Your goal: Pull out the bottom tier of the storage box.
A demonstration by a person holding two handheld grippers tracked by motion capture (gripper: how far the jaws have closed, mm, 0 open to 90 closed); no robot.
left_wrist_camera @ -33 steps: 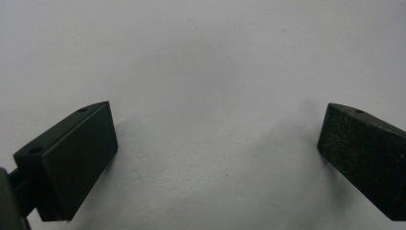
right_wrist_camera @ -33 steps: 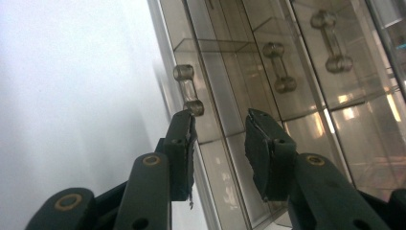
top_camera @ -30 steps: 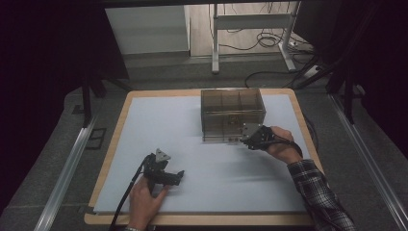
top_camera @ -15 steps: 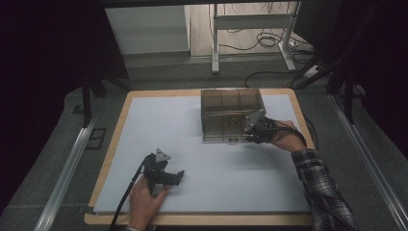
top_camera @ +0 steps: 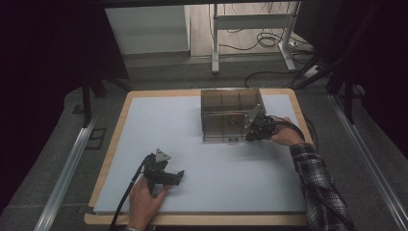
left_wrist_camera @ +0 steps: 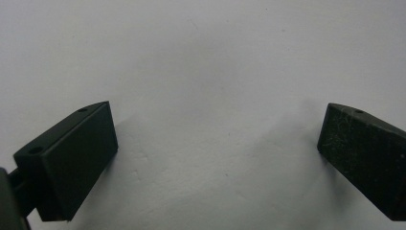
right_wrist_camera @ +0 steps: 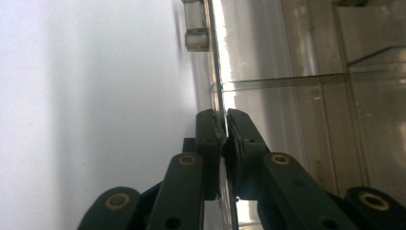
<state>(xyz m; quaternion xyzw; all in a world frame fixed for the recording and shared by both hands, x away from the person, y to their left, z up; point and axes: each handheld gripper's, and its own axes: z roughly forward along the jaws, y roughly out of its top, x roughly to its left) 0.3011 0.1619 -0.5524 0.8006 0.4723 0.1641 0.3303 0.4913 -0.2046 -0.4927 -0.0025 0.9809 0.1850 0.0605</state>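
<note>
A smoky clear plastic box [top_camera: 226, 108] with several compartments stands on the white mat [top_camera: 159, 120] at the back right. My right gripper [top_camera: 250, 132] is at its near right corner. In the right gripper view, the right gripper [right_wrist_camera: 224, 129] is shut on a thin clear edge of the box [right_wrist_camera: 287, 57], with a small clear latch [right_wrist_camera: 196, 28] farther along that edge. My left gripper [top_camera: 180, 175] rests low on the mat near the front left, far from the box. In the left gripper view, the left gripper [left_wrist_camera: 218, 153] is open over bare mat [left_wrist_camera: 201, 57].
The mat lies on a wooden board [top_camera: 120, 120] whose rim shows all round. Metal rails [top_camera: 67, 163] run along both sides of the table. Table legs and cables [top_camera: 269, 48] stand on the floor beyond the far edge.
My right gripper has moved away from me, up to the box's near right corner, and now pinches its edge. The left gripper has stayed put.
</note>
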